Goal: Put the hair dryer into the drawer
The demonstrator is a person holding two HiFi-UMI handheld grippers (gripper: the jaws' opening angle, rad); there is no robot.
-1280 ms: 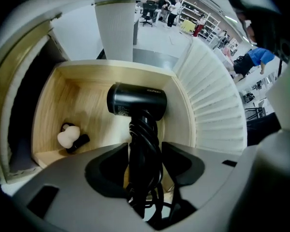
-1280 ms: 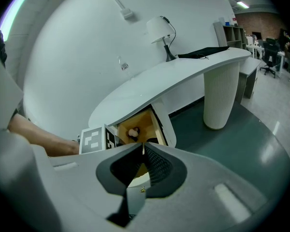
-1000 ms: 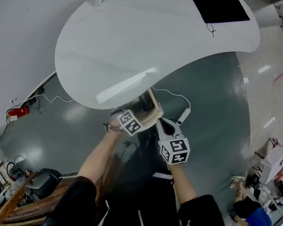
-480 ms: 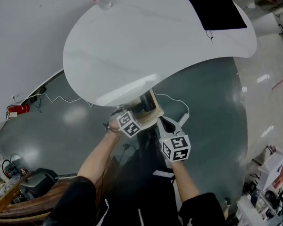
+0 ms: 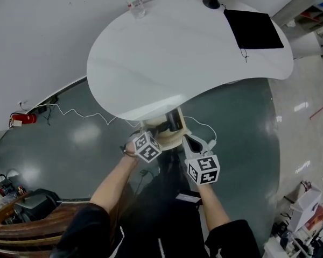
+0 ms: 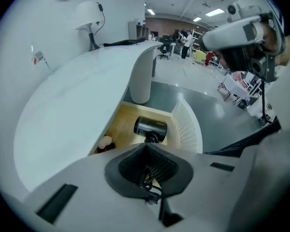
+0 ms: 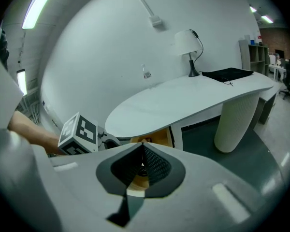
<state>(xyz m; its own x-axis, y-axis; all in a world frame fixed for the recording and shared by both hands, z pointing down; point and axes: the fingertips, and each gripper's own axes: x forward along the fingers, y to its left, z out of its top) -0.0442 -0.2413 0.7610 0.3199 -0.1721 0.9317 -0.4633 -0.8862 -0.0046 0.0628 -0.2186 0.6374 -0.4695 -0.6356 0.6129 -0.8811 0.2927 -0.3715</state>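
Black cord (image 6: 148, 180) is what the left gripper (image 6: 146, 150) has. Its jaws have just been closing and stand pressed together on a thin loop of it, bunched between the pads close to the lens. The right gripper (image 7: 141, 150), at about four o'clock of the left one in the head view, has its pads meeting at the tips with nothing between them.

Just past the left jaw tips, at twelve o'clock in the left gripper view, the hair dryer (image 6: 151, 126) lies on the pale wooden floor of the open drawer (image 6: 122, 122), its barrel lying crosswise. A small pinkish thing (image 6: 105, 141) that I cannot identify sits at the drawer's nine o'clock side, apart from the dryer. The drawer's white ribbed front (image 6: 187, 127) curves away at two o'clock. Beyond, from nine round to eleven o'clock, spreads the white table (image 6: 72, 95) over the drawer, with a lamp (image 6: 89, 13) at its far end.

By my reading the dryer's body is home already, and the step in hand is gathering its lead. The next move calls for carrying the pinched loop over the drawer floor beside the dryer. It should be let go only where no slack can drape across the rim. The idle right gripper seems well placed for the ribbed front afterwards.
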